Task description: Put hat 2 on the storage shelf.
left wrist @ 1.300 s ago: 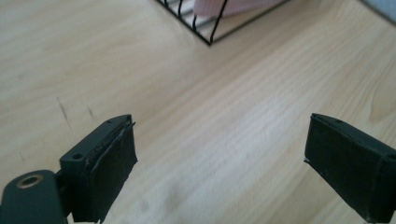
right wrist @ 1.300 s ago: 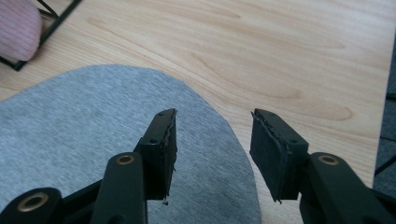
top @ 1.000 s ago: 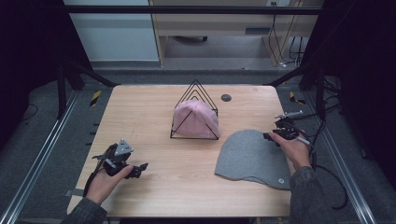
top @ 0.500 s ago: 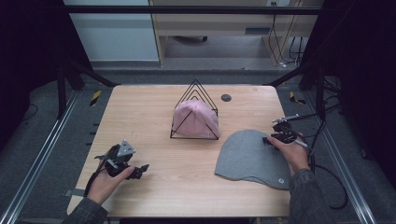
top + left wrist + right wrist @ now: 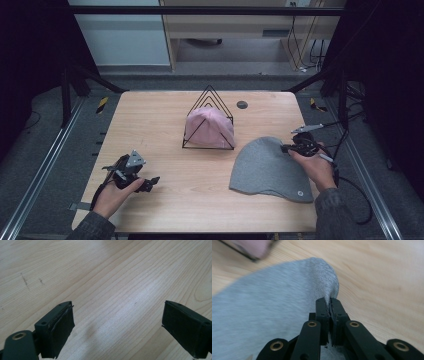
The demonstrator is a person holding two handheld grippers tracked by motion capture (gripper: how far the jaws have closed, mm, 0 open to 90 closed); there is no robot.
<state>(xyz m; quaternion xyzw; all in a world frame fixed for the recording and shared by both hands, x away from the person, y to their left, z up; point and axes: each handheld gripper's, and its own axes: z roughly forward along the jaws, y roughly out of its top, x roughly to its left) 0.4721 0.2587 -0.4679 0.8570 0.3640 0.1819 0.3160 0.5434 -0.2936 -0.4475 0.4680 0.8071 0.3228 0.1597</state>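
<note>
Left hand [image 5: 114,196]: near left of the surface [image 5: 165,115], forearm entering from the bottom edge, palm low on the wood. Left gripper [image 5: 148,183] points right along the surface; its jaws stand wide, bare wood between them in the left gripper view, nothing held. Place and pose match the earlier frames.

Right hand [image 5: 315,165]: near right, forearm rising from the bottom edge, wrist angled in toward the grey hat [image 5: 270,167]. Right gripper [image 5: 286,148] sits at the hat's upper right edge, pointing left. Jaws have just been closing and now pinch a fold of the hat's grey knit, pulled up into a small peak in the right gripper view. A second ago the gripper stood off the hat's edge; now it is on it.

Grey hat: flat on the surface, right of middle, rim toward the near edge, just right of the rack.

Wire rack [image 5: 208,120]: middle of the surface, a pink hat [image 5: 210,126] inside it.

Black disc [image 5: 242,104]: farther back, beyond the rack.
</note>
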